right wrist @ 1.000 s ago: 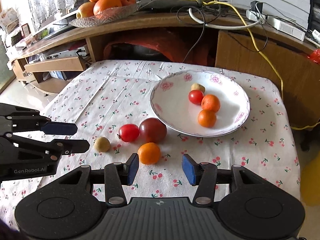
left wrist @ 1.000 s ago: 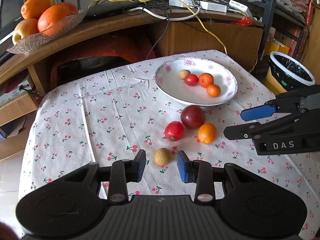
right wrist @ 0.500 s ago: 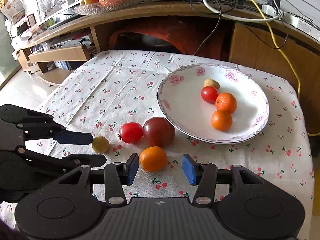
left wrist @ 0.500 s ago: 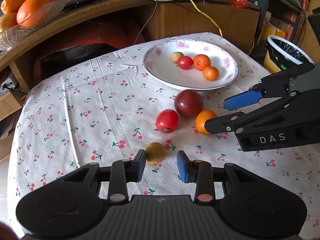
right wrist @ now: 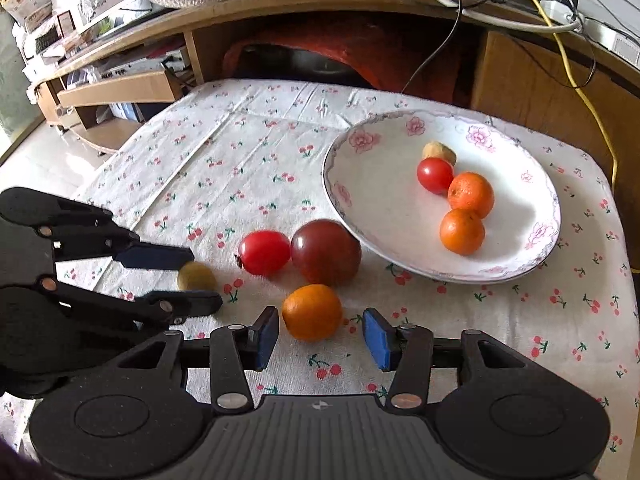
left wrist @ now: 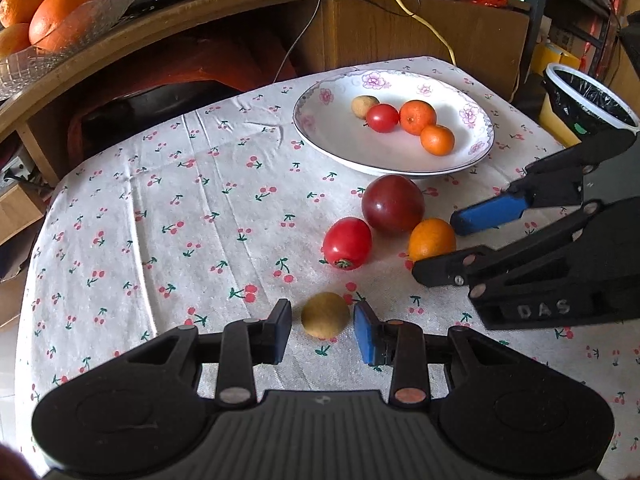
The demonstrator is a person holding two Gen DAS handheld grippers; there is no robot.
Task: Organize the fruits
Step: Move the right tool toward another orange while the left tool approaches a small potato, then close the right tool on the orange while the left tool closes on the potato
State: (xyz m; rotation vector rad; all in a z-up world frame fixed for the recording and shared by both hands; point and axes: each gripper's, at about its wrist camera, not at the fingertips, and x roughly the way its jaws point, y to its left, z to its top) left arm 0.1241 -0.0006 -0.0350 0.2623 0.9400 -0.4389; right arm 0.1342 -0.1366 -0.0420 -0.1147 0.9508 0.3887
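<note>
Fruit lies in two groups on the cherry-print tablecloth (left wrist: pixel 160 208). In the white flowered bowl (left wrist: pixel 400 160) sit a small brown fruit (left wrist: pixel 364 106), a cherry tomato (left wrist: pixel 382 118) and two small oranges (left wrist: pixel 417 117), all touching in a row. Just outside the bowl's near rim are four loose pieces — a dark red plum (left wrist: pixel 393 203), a red tomato (left wrist: pixel 347 242) touching it, an orange (left wrist: pixel 431 239) and a small tan fruit (left wrist: pixel 325 315) a little apart.

The left gripper (left wrist: pixel 322 330) is low over the cloth with its jaws open on either side of the tan fruit; a narrow gap shows on each side, so nothing is gripped. The right gripper (right wrist: pixel 320 336) is likewise open, wider, with the orange between its fingers, nearer the left pad and seemingly not touched by either.

Behind the table a wooden shelf (left wrist: pixel 200 12) carries cables and a glass dish of larger oranges (left wrist: pixel 52 12).
</note>
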